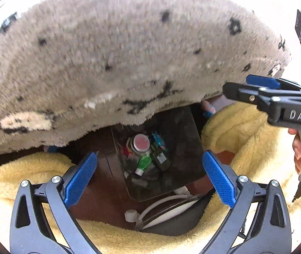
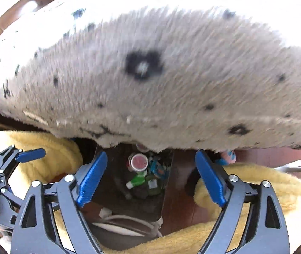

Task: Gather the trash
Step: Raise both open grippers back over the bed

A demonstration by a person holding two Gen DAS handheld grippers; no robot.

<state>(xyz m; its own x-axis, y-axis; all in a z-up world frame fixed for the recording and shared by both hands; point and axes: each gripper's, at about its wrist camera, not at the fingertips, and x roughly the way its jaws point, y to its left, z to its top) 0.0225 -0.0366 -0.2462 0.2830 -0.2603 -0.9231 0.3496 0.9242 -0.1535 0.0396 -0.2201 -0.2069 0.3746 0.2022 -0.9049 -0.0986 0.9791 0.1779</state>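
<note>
I am holding both grippers over the dark bin (image 1: 184, 139) on the floor, and both are pointing steeply down at it. My left gripper (image 1: 150, 175) is standing with its blue pads wide apart and nothing between them; my right gripper (image 2: 151, 177) is likewise spread and empty. The trash is lying at the bottom of the bin: a can with a pink-red lid (image 1: 140, 142), a green tube with a white cap (image 1: 144, 163) just beside it, and a dark packet (image 1: 160, 155) touching both. A shaggy grey rug (image 1: 118, 59) is overhanging the bin's far side, and yellow fleece (image 1: 245, 131) is crowding it left and right. I judge the drop done, so I am aiming to lift straight clear, keeping my pads off the rug fringe and the white cable (image 1: 161, 203) near the bin's front edge.
</note>
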